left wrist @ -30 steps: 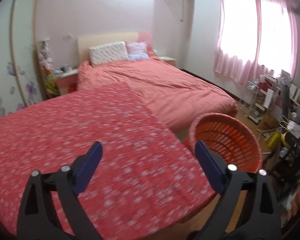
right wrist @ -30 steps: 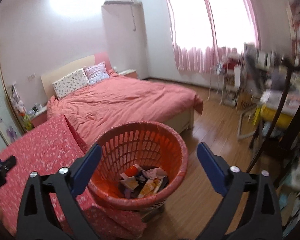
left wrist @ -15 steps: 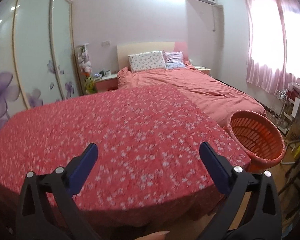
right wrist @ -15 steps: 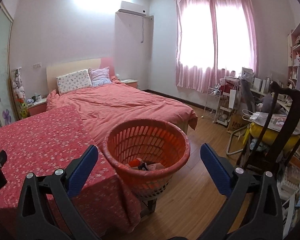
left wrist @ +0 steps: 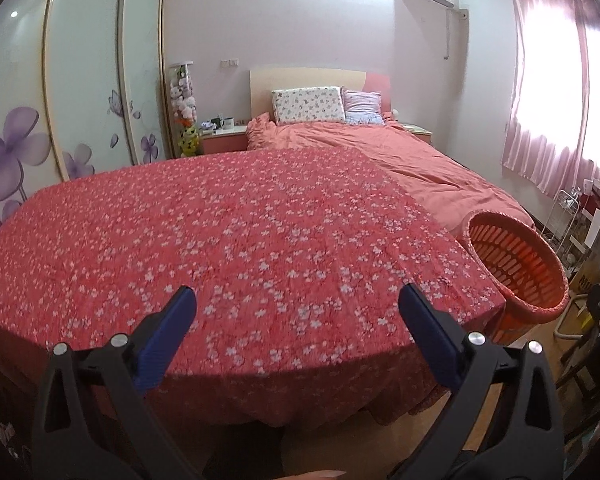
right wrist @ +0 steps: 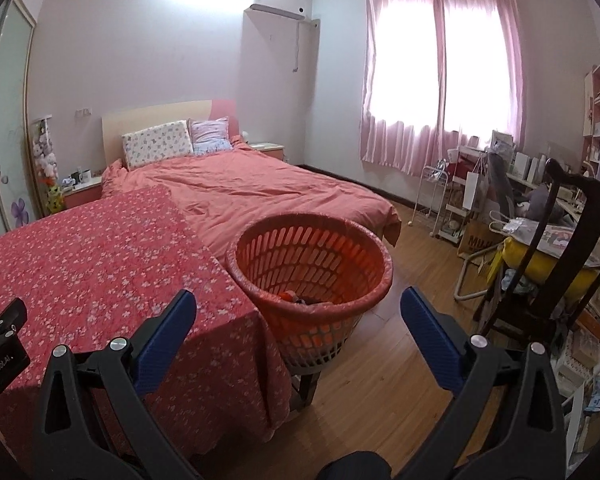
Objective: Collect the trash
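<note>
Both the left tool (left wrist: 296,312) and right tool (right wrist: 298,314) hang with fingers apart and empty above the bare surface (left wrist: 240,232), likely because the trash (right wrist: 300,299) already lies in the basket (right wrist: 260,240) at its corner, within reach.

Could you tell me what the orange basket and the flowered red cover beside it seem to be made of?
The orange basket looks like moulded plastic with a dull sheen: its wall is pierced by even rows of slots under a thick rolled rim. The flowered red cover looks like thin matte woven cloth, probably cotton: it wrinkles finely and hangs limp over the edge.
</note>
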Action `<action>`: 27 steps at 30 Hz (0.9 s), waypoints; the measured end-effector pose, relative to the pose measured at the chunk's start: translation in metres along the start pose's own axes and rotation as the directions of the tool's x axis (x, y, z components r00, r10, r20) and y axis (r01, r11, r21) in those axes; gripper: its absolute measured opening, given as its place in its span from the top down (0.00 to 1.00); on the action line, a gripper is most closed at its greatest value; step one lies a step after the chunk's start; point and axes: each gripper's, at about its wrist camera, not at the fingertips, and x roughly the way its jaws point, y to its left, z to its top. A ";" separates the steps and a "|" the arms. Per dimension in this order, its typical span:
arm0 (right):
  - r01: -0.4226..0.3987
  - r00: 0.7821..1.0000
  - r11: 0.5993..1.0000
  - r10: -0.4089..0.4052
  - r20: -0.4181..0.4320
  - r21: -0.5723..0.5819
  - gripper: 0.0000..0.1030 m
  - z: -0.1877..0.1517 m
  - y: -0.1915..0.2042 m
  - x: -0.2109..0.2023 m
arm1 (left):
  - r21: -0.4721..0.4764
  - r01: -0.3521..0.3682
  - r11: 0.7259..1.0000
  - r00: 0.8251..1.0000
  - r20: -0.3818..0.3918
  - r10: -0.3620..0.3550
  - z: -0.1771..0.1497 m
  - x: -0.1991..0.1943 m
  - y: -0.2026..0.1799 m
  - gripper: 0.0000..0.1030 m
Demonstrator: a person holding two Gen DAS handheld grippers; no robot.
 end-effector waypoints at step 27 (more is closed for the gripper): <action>-0.051 0.996 0.999 0.050 -0.068 -0.016 0.02 -0.012 0.015 -0.003 | -0.032 -0.033 0.999 0.999 0.012 0.033 -0.008 -0.011 0.005 0.04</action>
